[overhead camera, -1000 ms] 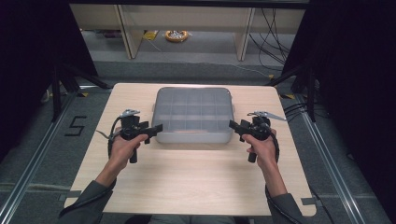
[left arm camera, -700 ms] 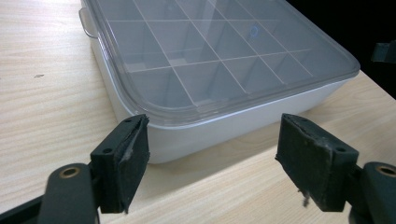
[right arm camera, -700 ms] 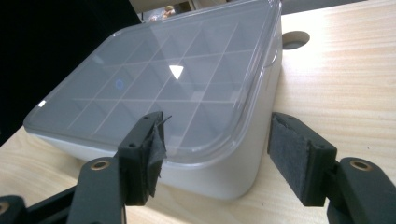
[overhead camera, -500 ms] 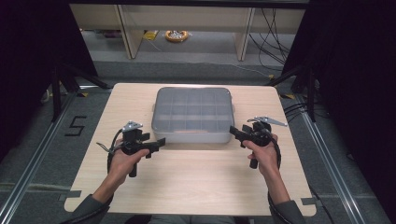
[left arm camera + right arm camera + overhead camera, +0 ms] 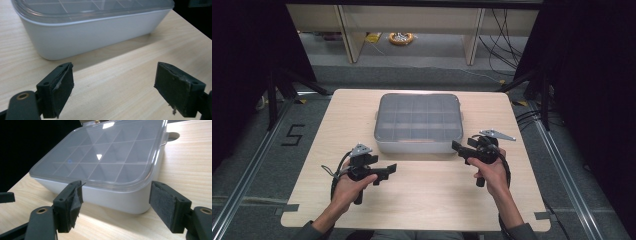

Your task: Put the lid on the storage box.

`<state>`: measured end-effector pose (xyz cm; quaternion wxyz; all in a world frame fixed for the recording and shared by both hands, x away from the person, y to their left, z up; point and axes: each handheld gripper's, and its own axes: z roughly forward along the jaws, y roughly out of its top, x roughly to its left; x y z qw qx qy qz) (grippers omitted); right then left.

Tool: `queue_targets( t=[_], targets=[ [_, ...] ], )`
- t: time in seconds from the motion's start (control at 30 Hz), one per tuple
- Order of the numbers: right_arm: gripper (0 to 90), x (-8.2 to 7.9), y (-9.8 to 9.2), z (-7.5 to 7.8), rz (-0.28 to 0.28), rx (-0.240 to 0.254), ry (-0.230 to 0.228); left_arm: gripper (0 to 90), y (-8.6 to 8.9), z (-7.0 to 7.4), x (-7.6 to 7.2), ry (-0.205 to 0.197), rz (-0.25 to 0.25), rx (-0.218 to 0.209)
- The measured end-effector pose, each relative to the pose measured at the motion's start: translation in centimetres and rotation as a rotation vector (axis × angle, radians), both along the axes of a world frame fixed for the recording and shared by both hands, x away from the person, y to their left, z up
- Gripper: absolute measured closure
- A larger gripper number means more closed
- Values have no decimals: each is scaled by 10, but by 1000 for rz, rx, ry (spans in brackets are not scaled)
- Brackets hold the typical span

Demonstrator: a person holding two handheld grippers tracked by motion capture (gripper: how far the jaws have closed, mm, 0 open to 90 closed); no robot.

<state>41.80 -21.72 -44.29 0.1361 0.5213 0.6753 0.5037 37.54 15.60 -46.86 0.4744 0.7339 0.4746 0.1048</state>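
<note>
A white box (image 5: 418,145) with a clear lid over several compartments sits at the middle of the wooden table (image 5: 337,120), lid shut. My left gripper (image 5: 391,169) is held near the box's front left corner, apart from it, jaws pointing right. In the left gripper view the jaws (image 5: 117,92) stand wide apart over bare wood, short of the box wall (image 5: 87,37). My right gripper (image 5: 457,147) hovers off the front right corner. Its jaws (image 5: 116,205) are spread in front of the box (image 5: 105,160) without touching it. Both pairs of jaws have just been opening, with nothing between them.
Bare wood lies between the box and the near table edge (image 5: 412,222). Beyond the table are shelf legs (image 5: 349,35), cables (image 5: 507,30) and a yellow object (image 5: 401,38) on the floor. A taped "5" (image 5: 292,135) marks the floor at left.
Both hands have drawn back from the box's sides toward the near edge, the left one farther and lower. Both pairs of jaws have widened.
</note>
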Motion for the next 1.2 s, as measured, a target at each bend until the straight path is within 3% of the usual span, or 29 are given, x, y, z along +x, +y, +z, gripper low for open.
queue_targets(
  t=[0.07, 0.1, 0.2, 0.23, 0.3, 0.33, 0.4, 0.5, 0.53, 0.57, 0.7, 0.73, 0.77, 0.9, 0.97, 1.0, 1.03, 1.13, 1.2],
  targets=[
    [268, -3, 3, 1, -14, 23, 26, 150, 0, -3, -3, -6, -11, -4],
    [266, -3, 2, 0, 7, 7, 9, 150, 0, -4, -5, -5, -16, -1],
    [262, -8, 6, -1, -2, 15, 31, 150, -2, -8, -9, 0, -16, 0],
    [261, -8, 5, -2, 24, -4, 16, 150, -2, -9, -10, 3, -21, 7],
    [261, -10, 7, -3, 19, 12, 19, 150, -1, -10, -12, 9, -40, 32],
    [259, -12, 8, -4, 22, 9, 19, 150, -3, -11, -13, 3, -34, 10],
    [259, -12, 7, -4, 27, -7, 11, 150, -3, -12, -15, 6, -40, 12],
    [258, -16, 8, -4, 36, 0, 35, 150, -2, -12, -17, 4, -52, 32],
    [258, -18, 10, -4, 25, 27, 50, 150, -2, -13, -18, 1, -39, 21],
    [258, -18, 8, -6, 32, -4, 27, 150, -2, -14, -19, 2, -37, 23],
    [256, -20, 7, -8, 50, -6, 15, 150, 2, -17, -24, 0, -47, 31],
    [254, -22, 8, -8, 44, -12, 33, 150, 2, -18, -26, 2, -40, 33],
    [251, -23, 9, -10, 49, -8, 19, 150, 5, -18, -28, 0, -48, 60],
    [222, -26, 9, -14, 58, -21, 25, 150, 7, -20, -36, -4, -40, 32],
    [221, -29, 9, -15, 68, 2, 23, 150, 9, -19, -39, -7, -39, 25],
    [220, -34, 12, -14, 49, 30, 61, 150, 10, -18, -40, -4, -39, 29],
    [219, -32, 9, -17, 68, -7, 4, 150, 11, -19, -42, -5, -34, 24],
    [216, -36, 9, -16, 71, -27, 19, 150, 14, -20, -46, -1, -24, 17],
    [217, -39, 9, -18, 70, -15, 16, 150, 16, -22, -50, 2, -32, 27]
  ],
)
